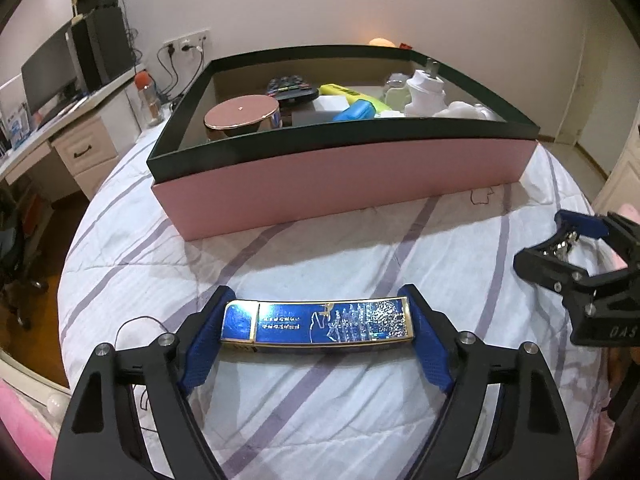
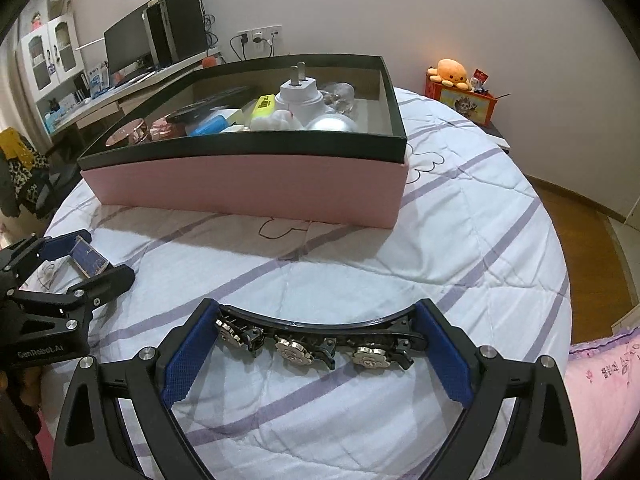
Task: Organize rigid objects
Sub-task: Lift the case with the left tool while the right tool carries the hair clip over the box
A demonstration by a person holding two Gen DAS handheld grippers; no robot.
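Blue padding on the left gripper (image 1: 316, 330) is pinching a blue-and-gold foil box (image 1: 316, 326) end to end, just above the striped quilt (image 1: 320, 256). To its right, the right gripper (image 2: 316, 344) is clamping a black hair clip (image 2: 320, 340) with three silver flowers. Ahead of both, the pink box with a black rim (image 1: 340, 184) is already holding a remote, a plug and a highlighter. Both pieces are likely heading there: lift over the rim, then release. Writing on the foil box is unreadable; "GenRobot.AI" marks the left gripper's body.
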